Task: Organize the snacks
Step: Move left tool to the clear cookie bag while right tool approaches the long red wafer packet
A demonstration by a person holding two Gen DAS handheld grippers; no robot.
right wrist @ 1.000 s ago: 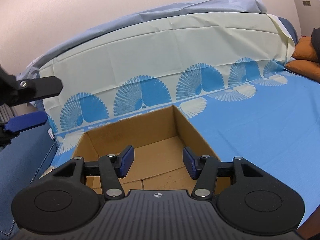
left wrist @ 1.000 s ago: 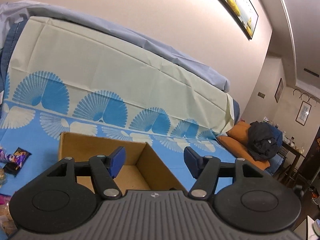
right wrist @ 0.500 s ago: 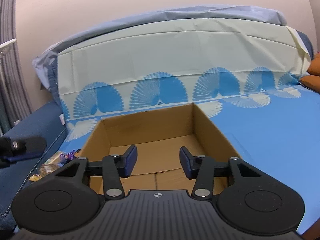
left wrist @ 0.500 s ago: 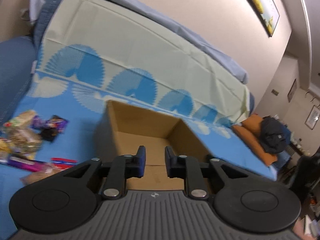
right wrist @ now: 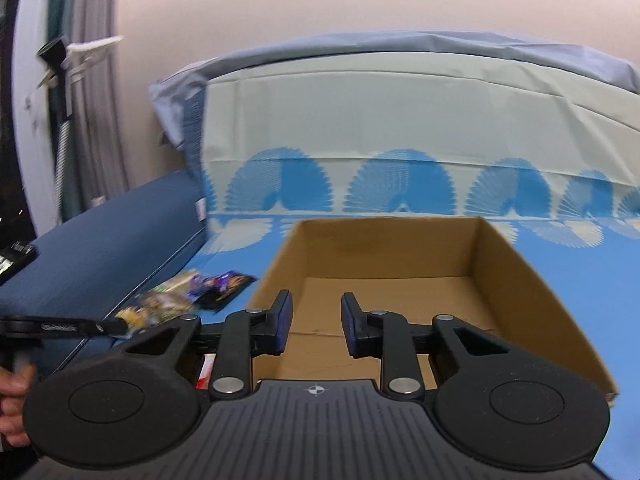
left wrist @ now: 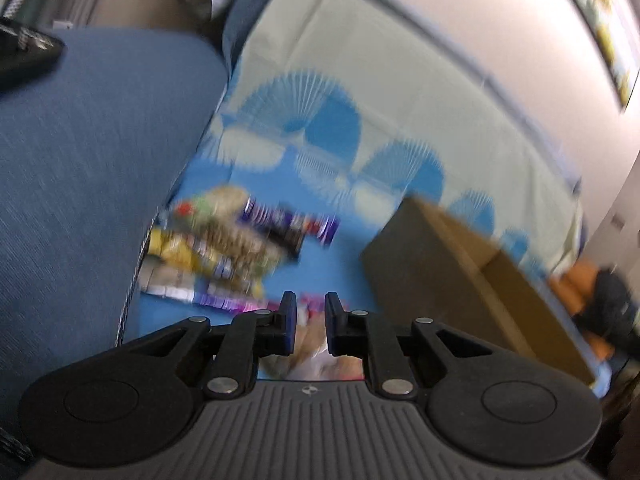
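My left claw (left wrist: 308, 320) is closed and empty. My right claw (right wrist: 316, 320), jaws just narrowing, holds nothing over the cardboard box (right wrist: 400, 256). Snack packets (left wrist: 224, 248) lie heaped left of the box: probably light, crinkly, slippery; pinch an edge.

The left wrist view is aimed obliquely down, close over the blurred snack packets (left wrist: 240, 248), with the cardboard box (left wrist: 460, 280) at its right. The right wrist view is directed level-downward into the same box (right wrist: 400, 256). Packets, box and patterned sheet (right wrist: 400, 128) are shared by both.
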